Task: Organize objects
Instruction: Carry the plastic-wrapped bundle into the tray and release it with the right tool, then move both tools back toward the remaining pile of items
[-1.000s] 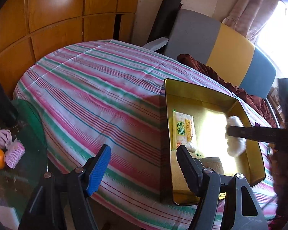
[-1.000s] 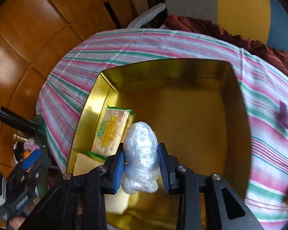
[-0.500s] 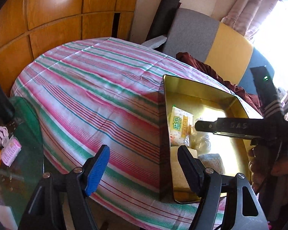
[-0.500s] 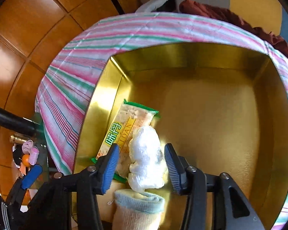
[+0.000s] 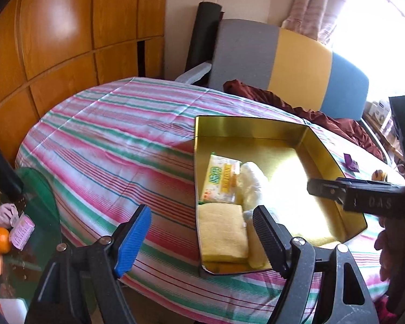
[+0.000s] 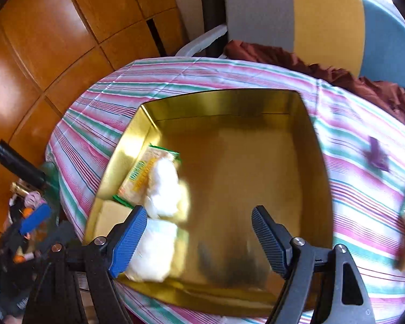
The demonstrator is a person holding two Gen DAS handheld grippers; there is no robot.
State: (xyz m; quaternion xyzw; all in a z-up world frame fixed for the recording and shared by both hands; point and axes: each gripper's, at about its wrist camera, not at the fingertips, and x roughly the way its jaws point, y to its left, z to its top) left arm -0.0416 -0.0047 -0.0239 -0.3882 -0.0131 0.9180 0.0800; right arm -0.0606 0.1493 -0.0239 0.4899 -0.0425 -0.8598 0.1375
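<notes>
1. Gold tray (image 6: 224,113) sits on the striped worktop (image 5: 108,145); inside, against its left wall, lie a snack packet (image 6: 137,178) and a white plastic-wrapped bundle (image 6: 164,189).
2. Right claw (image 6: 198,240) is opening, nothing between its fingers.
3. Left claw (image 5: 202,240), also opening and empty, hangs at the tray's near corner; only its view shows the folded yellow cloth (image 5: 221,232) clearly.

Striped tablecloth (image 5: 116,145), wooden panelling (image 5: 54,35)
</notes>
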